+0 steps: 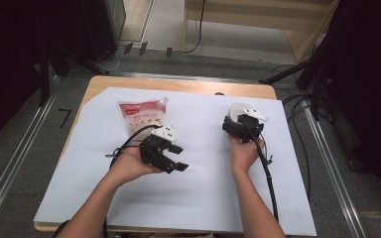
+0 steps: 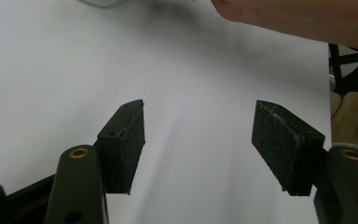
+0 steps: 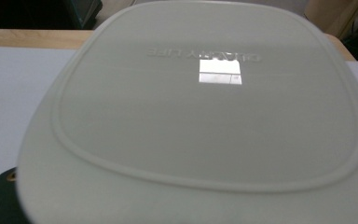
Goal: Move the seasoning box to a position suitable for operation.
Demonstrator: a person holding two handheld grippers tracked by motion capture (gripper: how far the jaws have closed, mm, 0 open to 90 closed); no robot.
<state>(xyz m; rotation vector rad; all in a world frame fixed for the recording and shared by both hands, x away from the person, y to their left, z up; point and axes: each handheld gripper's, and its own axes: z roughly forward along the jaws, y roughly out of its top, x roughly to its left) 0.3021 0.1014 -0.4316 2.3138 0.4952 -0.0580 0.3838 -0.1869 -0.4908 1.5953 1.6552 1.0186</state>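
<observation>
The pale plastic container (image 3: 205, 112) sits at the far right of the surface (image 1: 203, 188), its smooth, rounded-square lid with a raised rim looking light, stiff and slippery, so its edge is probably the best hold. The right gripper (image 1: 241, 120) is upon it, jaws hidden, their state unclear. The left gripper (image 2: 209, 144) stands wide and empty near a soft, crinkly pouch (image 1: 143, 116).

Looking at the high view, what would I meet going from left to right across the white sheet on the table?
Red-and-white pouch → left hand-held gripper → right hand-held gripper, up against the white lidded container.
</observation>
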